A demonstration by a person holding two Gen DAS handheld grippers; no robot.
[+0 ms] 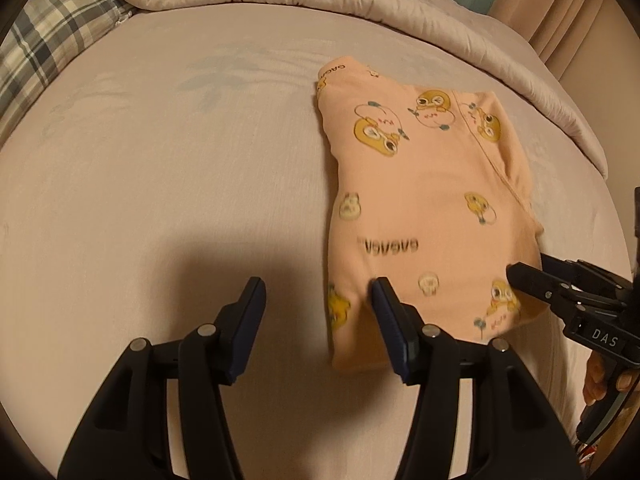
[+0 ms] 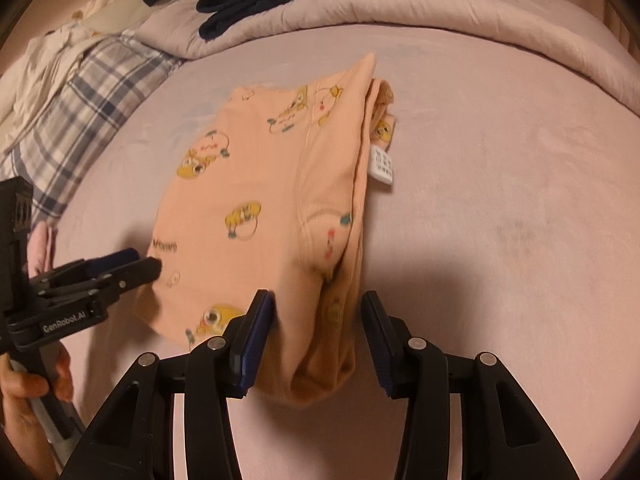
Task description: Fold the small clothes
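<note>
Through the left wrist camera, the peach printed garment [image 1: 424, 208] is seen lying folded on the bed [image 1: 160, 184], toward the side where the rolled quilt [image 1: 460, 40] borders the mattress, so that a bare stretch of sheet is left for working. The left gripper [image 1: 318, 296] is held apart and empty over the garment's near corner, one pad resting against the cloth while the other stands over bare sheet; nothing is pinched. Through the right wrist camera, the right gripper [image 2: 316, 312] is seen straddling the thick stacked fold at the garment's near edge, jaws released on either side of it, apparently lined up to take that edge for another fold. A white care label [image 2: 382, 166] sticks out at the far side. Dark clothes [image 2: 256, 0] are left on the quilt, apart from the work.
</note>
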